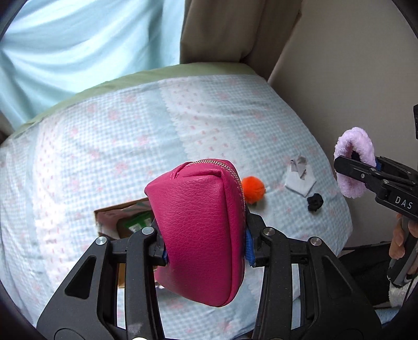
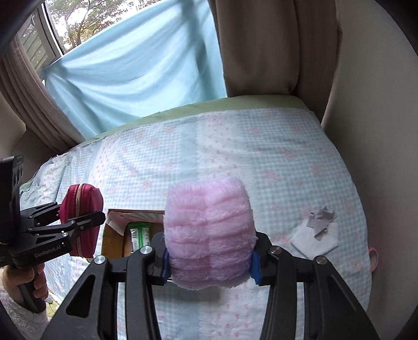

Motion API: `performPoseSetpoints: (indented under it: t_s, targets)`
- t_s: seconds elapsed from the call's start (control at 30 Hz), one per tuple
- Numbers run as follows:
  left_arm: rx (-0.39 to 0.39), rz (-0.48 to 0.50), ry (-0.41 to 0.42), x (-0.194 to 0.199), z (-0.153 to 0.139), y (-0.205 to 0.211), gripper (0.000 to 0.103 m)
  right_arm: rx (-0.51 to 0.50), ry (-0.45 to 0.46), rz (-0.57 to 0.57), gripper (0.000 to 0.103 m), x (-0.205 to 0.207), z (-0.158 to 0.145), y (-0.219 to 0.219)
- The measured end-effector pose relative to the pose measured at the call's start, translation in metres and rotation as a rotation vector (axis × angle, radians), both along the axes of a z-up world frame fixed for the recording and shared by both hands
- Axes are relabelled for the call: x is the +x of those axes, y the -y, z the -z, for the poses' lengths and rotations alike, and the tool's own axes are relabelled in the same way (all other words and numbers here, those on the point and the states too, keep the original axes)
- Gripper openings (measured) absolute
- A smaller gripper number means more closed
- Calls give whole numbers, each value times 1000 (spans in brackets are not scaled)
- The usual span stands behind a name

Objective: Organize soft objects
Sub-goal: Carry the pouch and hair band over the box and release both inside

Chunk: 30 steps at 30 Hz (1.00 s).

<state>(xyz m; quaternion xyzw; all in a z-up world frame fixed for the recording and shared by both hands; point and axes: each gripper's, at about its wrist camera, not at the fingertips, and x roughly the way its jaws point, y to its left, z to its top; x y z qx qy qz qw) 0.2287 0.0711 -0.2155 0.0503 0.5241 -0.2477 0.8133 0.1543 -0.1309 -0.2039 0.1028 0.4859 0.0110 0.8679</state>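
Note:
My left gripper (image 1: pixel 206 248) is shut on a magenta zip pouch (image 1: pixel 201 227), held above the bed; the right wrist view shows the pouch (image 2: pixel 83 209) at the left. My right gripper (image 2: pixel 210 264) is shut on a fluffy pink band (image 2: pixel 209 235), a ring-shaped piece seen edge-on (image 1: pixel 355 167) at the right of the left wrist view. An open cardboard box (image 2: pixel 122 232) lies on the bed below both grippers, partly hidden by them. On the bed to the right lie an orange pompom (image 1: pixel 253 189), a black scrunchie (image 1: pixel 314 202) and a folded white-and-grey cloth (image 1: pixel 299 175).
The bed has a blue-and-pink checked cover (image 2: pixel 235 157) with a green sheet edge (image 2: pixel 209 107) at the far side. A pale blue cloth (image 2: pixel 135 70), beige curtains (image 2: pixel 274 47) and a window (image 2: pixel 65 23) stand behind. A pink loop (image 2: pixel 373 257) hangs at the bed's right edge.

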Motion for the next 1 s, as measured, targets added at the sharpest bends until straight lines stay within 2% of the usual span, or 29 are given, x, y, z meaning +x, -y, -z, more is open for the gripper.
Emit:
performPoseSetpoints:
  t_s: [0.17, 0.4, 0.57, 0.77, 1.0]
  targets:
    - [14, -21, -28, 12, 19, -62, 37, 3, -43, -3, 42, 15, 16, -57]
    - [57, -22, -115, 36, 78, -112, 37, 31, -143, 20, 42, 35, 70, -111]
    - [66, -32, -193, 46, 128, -123, 37, 39, -234, 9, 42, 50, 113, -134]
    - [105, -34, -265, 44, 179, -118, 37, 77, -332, 4, 42, 64, 159, -140]
    - [150, -36, -324, 33, 214, -110, 37, 172, -411, 22, 42, 83, 195, -133]
